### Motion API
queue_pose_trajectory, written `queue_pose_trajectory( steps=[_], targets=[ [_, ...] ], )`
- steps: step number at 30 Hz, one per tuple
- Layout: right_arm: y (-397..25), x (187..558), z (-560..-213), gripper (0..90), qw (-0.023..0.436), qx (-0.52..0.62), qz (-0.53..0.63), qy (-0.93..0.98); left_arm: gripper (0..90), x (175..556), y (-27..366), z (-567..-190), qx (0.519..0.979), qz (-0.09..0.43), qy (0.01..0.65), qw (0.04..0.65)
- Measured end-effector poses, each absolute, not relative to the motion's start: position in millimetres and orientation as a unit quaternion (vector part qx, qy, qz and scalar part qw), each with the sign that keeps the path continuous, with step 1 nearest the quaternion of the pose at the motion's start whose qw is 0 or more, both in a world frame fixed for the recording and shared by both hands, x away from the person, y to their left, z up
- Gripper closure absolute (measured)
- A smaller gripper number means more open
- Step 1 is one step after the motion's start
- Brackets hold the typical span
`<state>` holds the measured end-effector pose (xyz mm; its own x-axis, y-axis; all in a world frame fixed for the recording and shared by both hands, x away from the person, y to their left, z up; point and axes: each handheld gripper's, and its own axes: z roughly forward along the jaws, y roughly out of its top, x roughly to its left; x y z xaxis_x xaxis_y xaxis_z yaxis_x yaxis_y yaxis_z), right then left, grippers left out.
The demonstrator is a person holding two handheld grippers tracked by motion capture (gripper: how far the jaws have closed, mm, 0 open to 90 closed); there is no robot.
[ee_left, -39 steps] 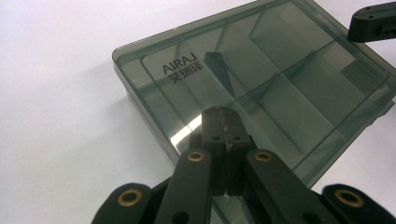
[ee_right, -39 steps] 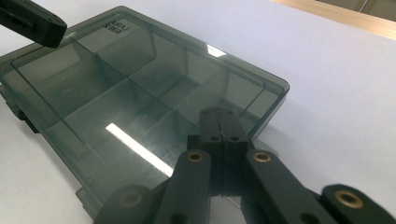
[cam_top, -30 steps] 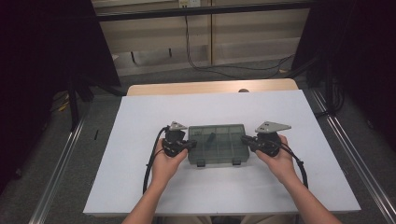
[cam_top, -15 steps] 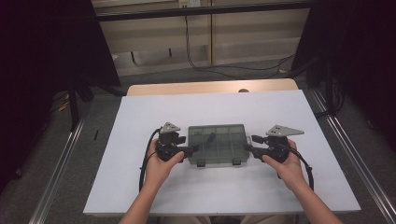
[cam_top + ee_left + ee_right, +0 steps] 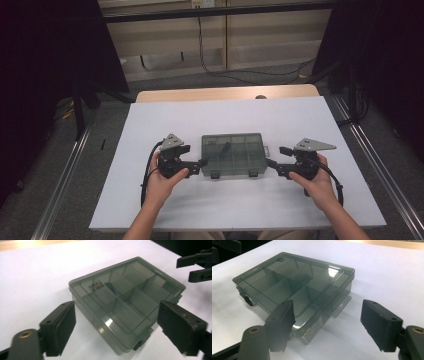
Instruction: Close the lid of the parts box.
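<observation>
Both the left hand-held gripper (image 5: pixel 204 162) and right hand-held gripper (image 5: pixel 270 162) flank the closed smoky box (image 5: pixel 233 154) with jaws spread, its dark contents indistinct.

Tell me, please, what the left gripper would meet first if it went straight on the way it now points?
Most likely the closed grey compartment box: the left gripper has its jaws open, with the box's near end straight ahead between them. Nothing lies in between on the white table.
</observation>
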<state>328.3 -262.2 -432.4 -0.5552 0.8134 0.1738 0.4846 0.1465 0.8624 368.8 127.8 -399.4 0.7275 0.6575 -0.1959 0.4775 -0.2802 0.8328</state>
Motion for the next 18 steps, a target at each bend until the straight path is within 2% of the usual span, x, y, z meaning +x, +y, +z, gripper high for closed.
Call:
queue_pose_trajectory(
  steps=[6, 18],
  targets=[
    [-266, 325, -433, 21.9, 0.167, 0.442, 0.485, 0.736, 8.6, 365, 136, -399, 0.787, 0.107, 0.347, 0.499],
    [-267, 321, -433, 17.0, 0.174, 0.438, 0.482, 0.738, 6.4, 359, 160, -400, 0.770, 0.123, 0.342, 0.525]
  ],
)
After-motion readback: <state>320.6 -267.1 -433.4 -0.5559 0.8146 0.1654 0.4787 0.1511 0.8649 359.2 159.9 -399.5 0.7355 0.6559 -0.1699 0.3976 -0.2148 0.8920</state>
